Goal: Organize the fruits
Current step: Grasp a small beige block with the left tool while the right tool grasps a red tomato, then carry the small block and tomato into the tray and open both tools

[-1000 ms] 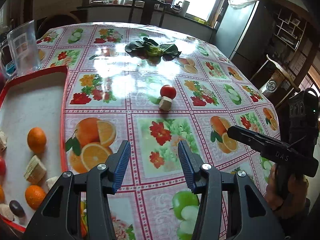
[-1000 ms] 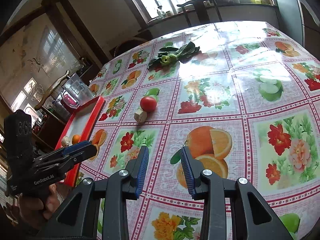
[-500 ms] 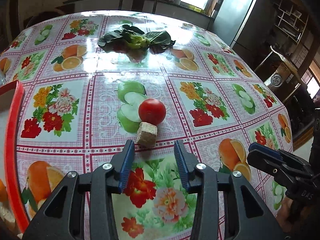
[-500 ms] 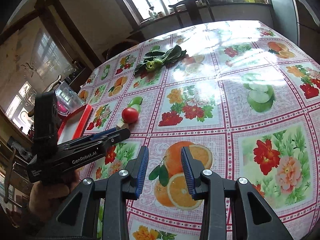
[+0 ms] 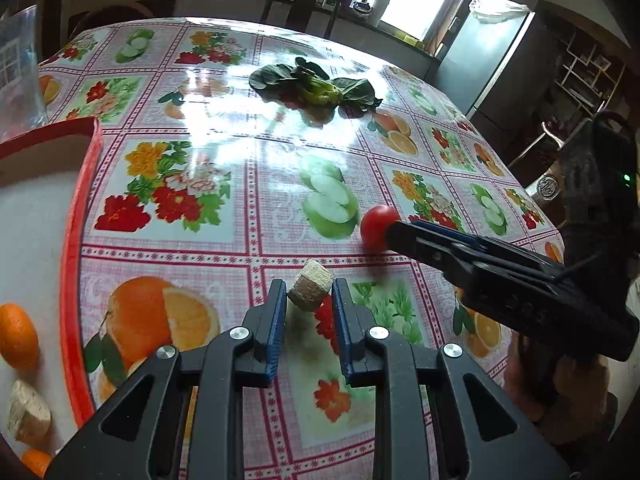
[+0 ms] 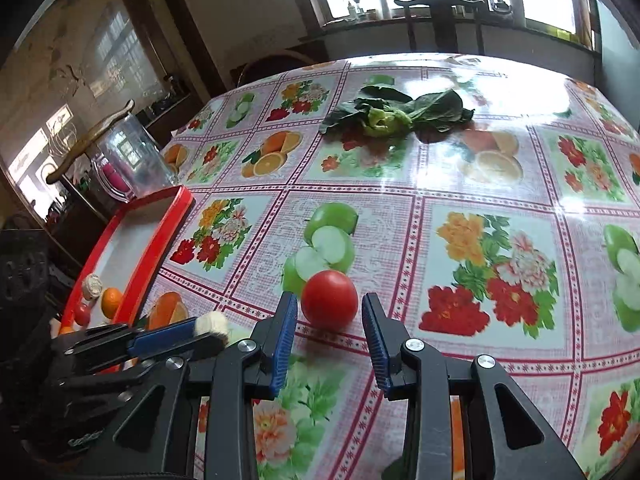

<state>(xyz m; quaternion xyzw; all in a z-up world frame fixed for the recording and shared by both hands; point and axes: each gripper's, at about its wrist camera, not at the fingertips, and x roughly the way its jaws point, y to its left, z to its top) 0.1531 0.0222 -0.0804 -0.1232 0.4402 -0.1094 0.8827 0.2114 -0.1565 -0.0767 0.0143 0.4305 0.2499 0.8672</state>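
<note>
My left gripper [image 5: 309, 292] is shut on a tan block [image 5: 311, 290] and holds it between the blue pads, just off the tablecloth; the block also shows in the right wrist view [image 6: 211, 324]. A red tomato [image 6: 329, 299] sits on the table between the open jaws of my right gripper [image 6: 329, 312], apart from both pads; in the left wrist view the tomato [image 5: 376, 227] sits at the right gripper's tip. A red-rimmed tray [image 5: 70, 248] at the left holds oranges [image 5: 16, 338] and another tan block [image 5: 28, 416].
A bunch of green leaves [image 5: 316, 86] lies at the far middle of the table [image 5: 224, 216]. A clear plastic jug [image 6: 128, 156] stands behind the tray [image 6: 168, 224]. Chairs and a counter stand beyond the far edge.
My left gripper closed on the tan block and lifted it slightly. My right gripper swung in from the right and now straddles the tomato, jaws wider apart.
</note>
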